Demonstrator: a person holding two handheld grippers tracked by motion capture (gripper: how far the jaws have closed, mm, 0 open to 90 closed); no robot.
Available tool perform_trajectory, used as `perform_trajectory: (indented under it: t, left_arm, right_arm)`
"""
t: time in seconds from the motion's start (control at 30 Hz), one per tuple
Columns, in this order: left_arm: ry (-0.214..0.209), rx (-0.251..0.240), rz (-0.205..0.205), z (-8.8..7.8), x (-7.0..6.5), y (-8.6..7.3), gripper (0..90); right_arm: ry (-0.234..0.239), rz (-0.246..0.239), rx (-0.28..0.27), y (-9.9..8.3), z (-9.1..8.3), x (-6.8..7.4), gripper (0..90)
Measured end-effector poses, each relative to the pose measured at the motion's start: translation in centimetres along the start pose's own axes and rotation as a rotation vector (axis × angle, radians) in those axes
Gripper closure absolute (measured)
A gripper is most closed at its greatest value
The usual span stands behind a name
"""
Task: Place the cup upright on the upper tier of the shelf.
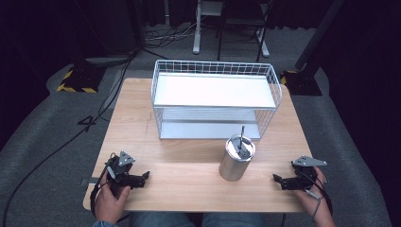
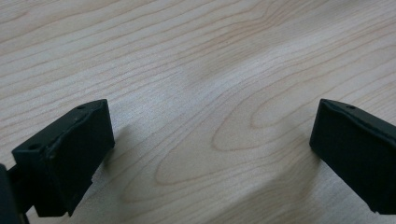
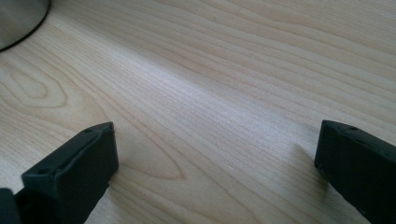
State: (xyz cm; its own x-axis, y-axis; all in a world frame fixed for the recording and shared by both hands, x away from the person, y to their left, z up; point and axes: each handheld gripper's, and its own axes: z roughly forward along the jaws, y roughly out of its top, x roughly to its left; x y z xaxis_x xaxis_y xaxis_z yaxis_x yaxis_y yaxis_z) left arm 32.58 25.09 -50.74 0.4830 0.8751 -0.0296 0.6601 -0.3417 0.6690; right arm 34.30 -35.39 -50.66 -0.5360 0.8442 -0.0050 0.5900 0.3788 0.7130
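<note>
Both hands rest low at the near edge of the pale wooden table, one at each corner, forearms cut off by the bottom of the high view.

Left gripper: held flat, fingers pointing inward toward table centre, grey three-cornered plate on top. Jaws spread wide, released, only bare woodgrain between the fingers in the left gripper view.

Right gripper: mirrored pose, fingers pointing inward toward the left one, cable looped over the wrist. Jaws also spread wide, gripping nothing; just wood between the fingers in the right gripper view.

Shiny cylindrical metal canister stands upright between the two grippers, nearer the right fingers, slightly ahead of both sets of tips, touching neither. A thin dark utensil handle leans out of its top; the end inside is hidden, can't tell what kind it is. In the right gripper view only a curved sliver of the canister base is in frame, up left of the left finger.

White wire-mesh two-tier rack sits beyond the canister, well ahead of the fingers. Lower shelf partly hidden behind mesh and top shelf.
</note>
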Motion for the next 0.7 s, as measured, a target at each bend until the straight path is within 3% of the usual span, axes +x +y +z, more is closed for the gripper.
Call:
perform_trajectory:
  t: [0.2, 0.33, 0.7]
  left_arm:
    - [0.0, 0.0, -0.001, 0.0, 0.0, 0.0, 0.2]
    - [0.0, 0.002, 0.0, 0.0, 0.0, 0.0, 0.2]
    - [0.0, 0.001, 0.001, 0.0, 0.0, 0.0, 0.2]
  right_arm:
    - [0.004, 0.005, 0.0, 0.1, 0.0, -0.1, 0.0]
    - [0.032, 0.019, -0.014, 0.1, -0.1, -0.2, 0.0]
    - [0.051, 0.034, -0.114, 1.2, -2.4, 0.2, 0.0]
